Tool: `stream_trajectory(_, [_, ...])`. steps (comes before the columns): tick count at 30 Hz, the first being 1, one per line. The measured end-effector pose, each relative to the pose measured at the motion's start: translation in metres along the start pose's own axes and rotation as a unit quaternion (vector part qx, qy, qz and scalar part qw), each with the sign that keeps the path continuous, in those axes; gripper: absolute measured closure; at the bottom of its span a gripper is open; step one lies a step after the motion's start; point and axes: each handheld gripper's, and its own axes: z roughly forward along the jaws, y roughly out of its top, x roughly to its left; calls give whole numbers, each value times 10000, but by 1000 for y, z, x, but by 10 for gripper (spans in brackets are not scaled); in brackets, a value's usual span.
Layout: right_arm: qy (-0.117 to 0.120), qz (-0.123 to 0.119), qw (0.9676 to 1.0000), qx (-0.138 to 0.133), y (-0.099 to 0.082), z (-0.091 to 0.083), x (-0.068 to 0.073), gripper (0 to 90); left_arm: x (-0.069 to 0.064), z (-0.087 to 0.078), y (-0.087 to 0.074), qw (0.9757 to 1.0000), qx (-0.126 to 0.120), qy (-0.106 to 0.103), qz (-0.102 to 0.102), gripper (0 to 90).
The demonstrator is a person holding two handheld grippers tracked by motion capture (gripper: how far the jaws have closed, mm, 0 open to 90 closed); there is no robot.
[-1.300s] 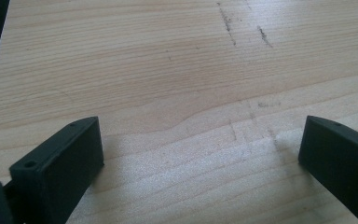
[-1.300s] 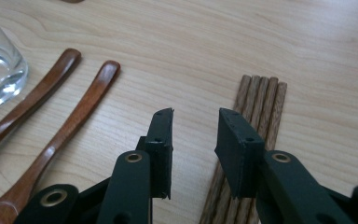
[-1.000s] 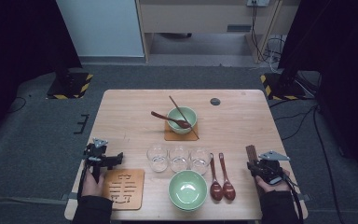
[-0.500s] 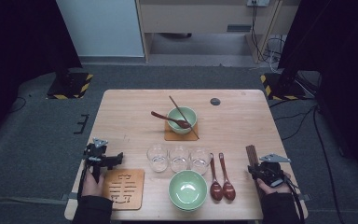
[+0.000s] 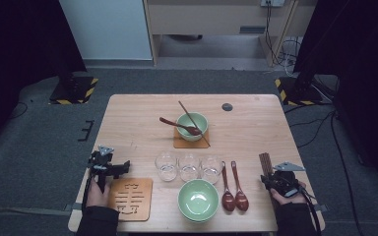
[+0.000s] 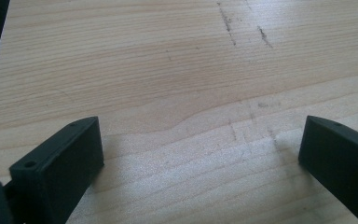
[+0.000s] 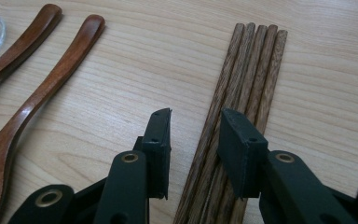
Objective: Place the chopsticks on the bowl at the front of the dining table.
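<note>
A bundle of several dark wooden chopsticks [image 7: 249,79] lies on the table near its right front edge [image 5: 265,164]. My right gripper [image 7: 196,119] hovers low over their near ends [image 5: 270,178]. It is open to a narrow gap: the left jaw stands clear of the bundle and the right jaw sits above it, with one or two sticks in the gap. My left gripper [image 6: 200,140] is wide open over bare wood at the left front of the table [image 5: 107,160], with nothing between the jaws.
Two wooden spoons [image 5: 232,189] [image 7: 51,74] lie left of the chopsticks. A green bowl [image 5: 198,199], three glasses [image 5: 189,166] and a wooden trivet [image 5: 130,198] fill the front middle. Farther back, another green bowl [image 5: 192,123] on a coaster holds a spoon and a chopstick.
</note>
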Motion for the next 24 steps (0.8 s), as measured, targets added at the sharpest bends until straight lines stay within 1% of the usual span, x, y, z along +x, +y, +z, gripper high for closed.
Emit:
stream_trajectory(3, [29,-35,10000,-8,1,0,2,641,0,0,0,10000,1,0,0,0])
stream_trajectory(11, [14,-14,10000,-13,0,0,0,637,0,0,0,10000,0,1,0,0])
stream_trajectory(16, [41,-51,10000,-34,1,0,2,635,0,0,0,10000,-1,1,-1,0])
stream_trajectory(24, [44,-68,10000,-12,0,1,2,632,0,0,0,10000,0,1,0,0])
